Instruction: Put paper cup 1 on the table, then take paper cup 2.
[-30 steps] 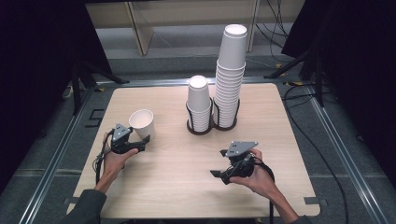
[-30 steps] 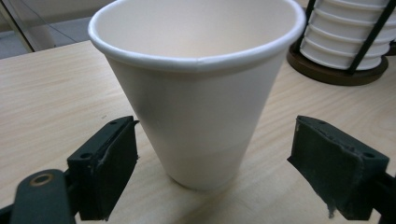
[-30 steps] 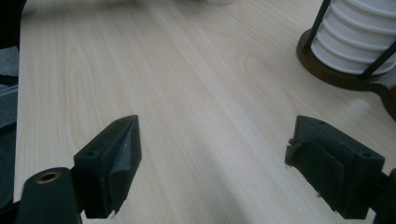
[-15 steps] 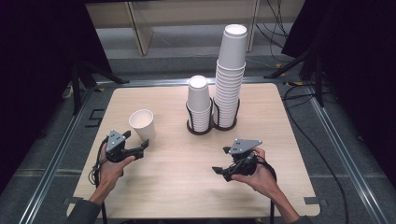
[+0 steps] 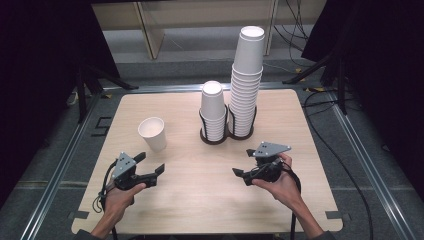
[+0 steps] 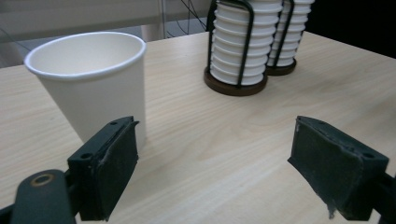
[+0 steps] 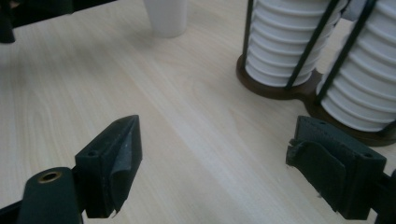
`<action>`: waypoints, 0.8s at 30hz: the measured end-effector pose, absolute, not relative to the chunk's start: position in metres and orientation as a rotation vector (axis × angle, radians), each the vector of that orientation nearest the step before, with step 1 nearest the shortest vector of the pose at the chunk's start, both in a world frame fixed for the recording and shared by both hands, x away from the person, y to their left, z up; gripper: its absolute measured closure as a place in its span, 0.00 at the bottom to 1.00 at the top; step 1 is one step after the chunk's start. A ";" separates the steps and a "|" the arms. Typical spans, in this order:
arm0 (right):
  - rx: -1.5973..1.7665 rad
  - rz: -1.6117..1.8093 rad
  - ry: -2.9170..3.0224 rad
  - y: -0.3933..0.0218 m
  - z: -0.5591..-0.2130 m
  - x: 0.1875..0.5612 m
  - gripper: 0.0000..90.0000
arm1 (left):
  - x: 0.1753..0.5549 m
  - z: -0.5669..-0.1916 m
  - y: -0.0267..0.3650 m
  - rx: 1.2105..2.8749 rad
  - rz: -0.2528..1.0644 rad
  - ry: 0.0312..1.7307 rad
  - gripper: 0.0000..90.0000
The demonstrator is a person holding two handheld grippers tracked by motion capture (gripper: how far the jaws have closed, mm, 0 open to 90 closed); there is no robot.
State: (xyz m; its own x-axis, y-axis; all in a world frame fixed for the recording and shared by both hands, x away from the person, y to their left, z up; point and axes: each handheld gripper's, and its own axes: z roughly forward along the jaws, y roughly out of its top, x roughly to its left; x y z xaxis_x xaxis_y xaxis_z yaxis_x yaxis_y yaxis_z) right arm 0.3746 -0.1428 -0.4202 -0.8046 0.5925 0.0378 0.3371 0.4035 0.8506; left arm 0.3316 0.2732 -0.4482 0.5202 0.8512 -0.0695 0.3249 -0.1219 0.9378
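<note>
A single white paper cup (image 5: 152, 132) stands upright, mouth up, on the left half of the wooden table (image 5: 200, 205). My left gripper (image 5: 151, 163) hovers just in front of it, nearer the person, jaws apart with nothing between them. In the left gripper view the cup (image 6: 91, 79) rises just beyond the left jaw of my left gripper (image 6: 215, 168), apart from it. My right gripper (image 5: 241, 162) is held over the table's right half, open and empty, pointing left. In the right gripper view my right gripper (image 7: 215, 168) faces bare wood.
A dark wire double holder (image 5: 216, 140) at the table's middle back carries a short stack of cups (image 5: 213, 112) and a tall stack (image 5: 246, 85). The stacks (image 7: 285, 42) stand close ahead of the right gripper. Cables lie on the floor at the right.
My left gripper has drawn back from the cup toward the near edge. The cup stays standing where it was. The right hand has hardly moved.
</note>
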 end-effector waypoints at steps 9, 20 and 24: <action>0.937 1.373 2.261 -0.163 -0.405 0.385 0.19 | 0.312 -0.453 0.261 1.725 0.579 0.968 0.16; 0.999 1.412 2.130 -0.187 -0.373 0.407 0.18 | 0.301 -0.456 0.255 1.725 0.570 0.959 0.16; 0.993 1.411 2.101 -0.188 -0.358 0.419 0.17 | 0.298 -0.461 0.255 1.740 0.554 0.961 0.16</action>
